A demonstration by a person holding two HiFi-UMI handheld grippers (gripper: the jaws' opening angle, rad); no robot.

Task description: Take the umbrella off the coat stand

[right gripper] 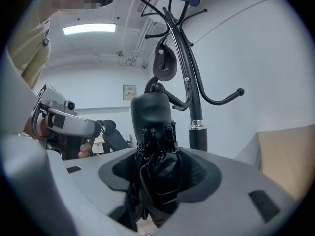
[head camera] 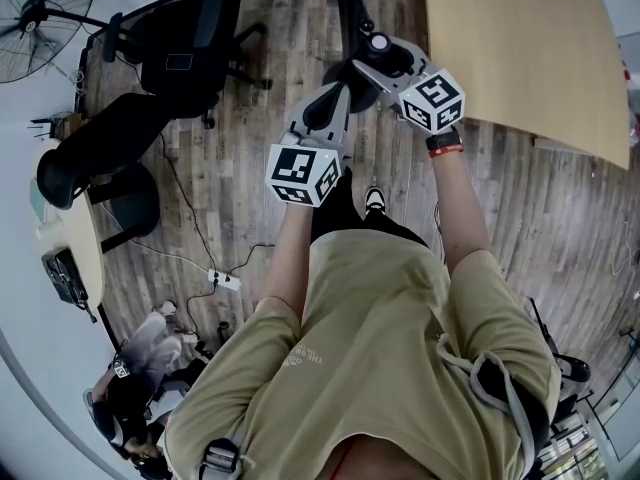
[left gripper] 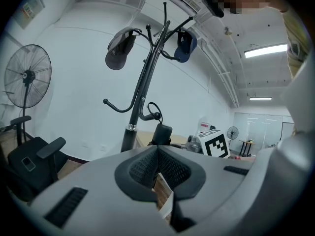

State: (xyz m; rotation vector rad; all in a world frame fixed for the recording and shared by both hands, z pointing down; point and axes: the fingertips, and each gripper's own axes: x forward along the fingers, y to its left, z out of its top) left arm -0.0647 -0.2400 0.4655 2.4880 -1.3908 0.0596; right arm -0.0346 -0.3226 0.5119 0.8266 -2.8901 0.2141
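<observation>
- Between the jaws of the right gripper (right gripper: 157, 154), partly spread, a folded black umbrella (right gripper: 151, 113) sat clamped by its bunched canopy. Its stubby handle end stood upright above the pads.
- At the person's other hand, the left gripper (left gripper: 157, 149) was closed pad to pad with nothing in it. It was aimed roughly level at the same spot from the other side.
- Just past the umbrella's handle rose the black coat stand (right gripper: 190, 77). The umbrella hung close against its pole at the height of a lower curled hook (left gripper: 145, 113).
- A thin cord loop (left gripper: 154, 110) stood up from the handle right beside that hook. Whether it was caught on the hook could not be told.
- Higher on the stand, a grey cap (left gripper: 120, 48) and a dark blue cap (left gripper: 186, 46) hung from upper prongs.
- Seen from the head camera, both arms reached forward over a wood-plank floor (head camera: 250, 198). A dark watch (head camera: 444, 143) sat on the right wrist, and a pale wooden tabletop (head camera: 520, 48) lay to the right.
- Farther off stood a pedestal fan (left gripper: 27, 77) and a black office chair (left gripper: 29, 161) against a white wall. A second person (head camera: 135, 393) was crouched at floor level near a white power strip (head camera: 225, 280).
</observation>
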